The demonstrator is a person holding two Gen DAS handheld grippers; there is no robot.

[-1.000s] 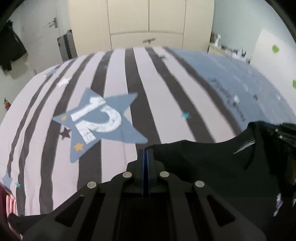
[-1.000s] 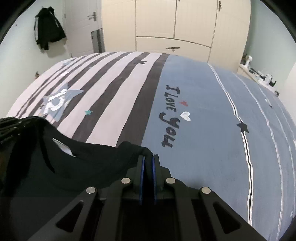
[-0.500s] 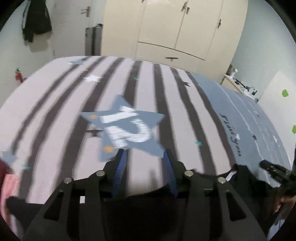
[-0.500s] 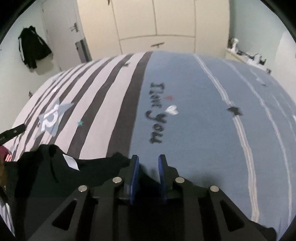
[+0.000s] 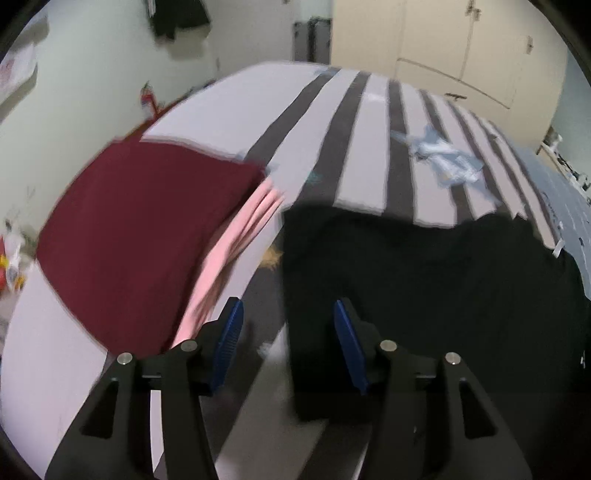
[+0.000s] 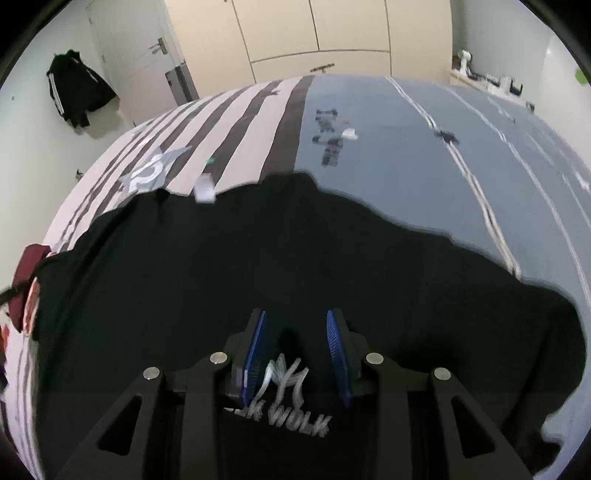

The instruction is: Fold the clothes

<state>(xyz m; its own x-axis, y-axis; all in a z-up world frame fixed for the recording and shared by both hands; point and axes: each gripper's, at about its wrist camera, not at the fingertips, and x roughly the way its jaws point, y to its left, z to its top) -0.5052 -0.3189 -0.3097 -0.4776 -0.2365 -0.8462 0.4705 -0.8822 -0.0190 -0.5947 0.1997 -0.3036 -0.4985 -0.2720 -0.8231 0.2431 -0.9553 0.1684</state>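
Black shirt lies flat on bed; left gripper and right gripper both apart, empty. Risk: snagging one layer, bunching cloth.

black T-shirt: matt cloth, soft, under and ahead of the right jaws; pale printed lettering between them.
maroon garment: matt cloth, smooth, left of the left jaws.
pink garment: thin cloth, layered edges, under the maroon.
bed cover: matt printed cloth.
left gripper: matt black plastic, blue ribbed pads, bright metal screws.
right gripper: same finish.
wardrobe: smooth cream panels.
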